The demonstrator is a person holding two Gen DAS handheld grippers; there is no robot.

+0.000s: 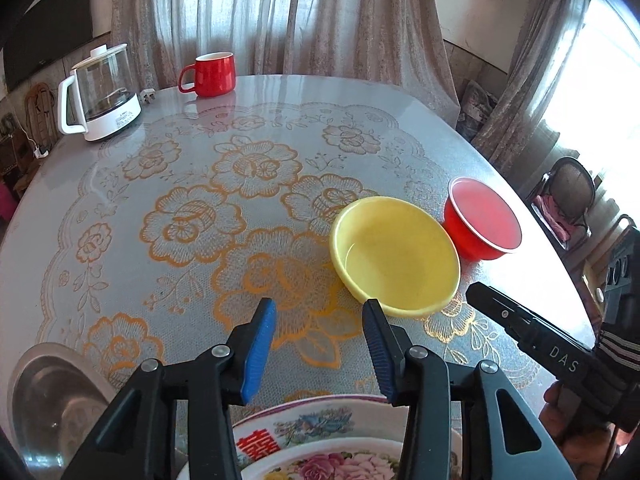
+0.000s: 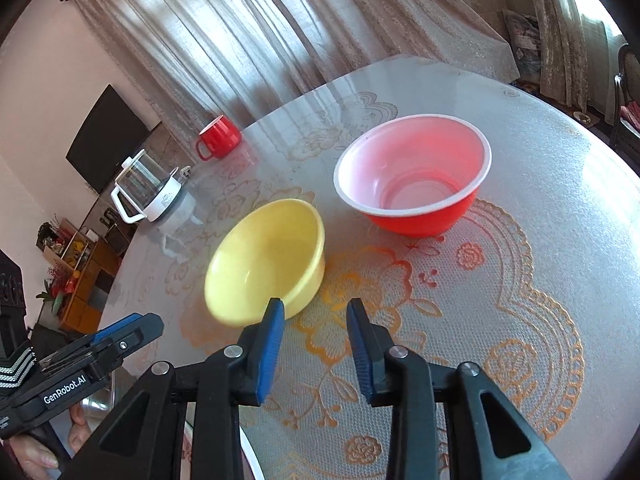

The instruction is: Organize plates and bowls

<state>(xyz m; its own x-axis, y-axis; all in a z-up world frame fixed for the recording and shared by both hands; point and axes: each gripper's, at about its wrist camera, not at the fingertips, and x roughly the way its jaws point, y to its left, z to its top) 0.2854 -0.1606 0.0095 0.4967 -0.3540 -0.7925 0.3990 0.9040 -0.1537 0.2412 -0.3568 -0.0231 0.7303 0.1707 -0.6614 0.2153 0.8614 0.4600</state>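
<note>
Meanwhile both tools, left tool (image 1: 320, 312) and right tool (image 2: 316, 312), gape beside the yellow bowl (image 1: 394, 254).

A red mug (image 1: 211, 74) stands at the far edge of the counter (image 1: 280, 92), which wears a clear cover patterned with orange flowers. To the mug's left sits a glass kettle (image 1: 100, 94) on a white base, with a white plug (image 1: 149, 97) lying between them. Beige curtains (image 1: 280, 16) hang behind, and a dark screen (image 2: 106, 136) is mounted on the wall.
</note>
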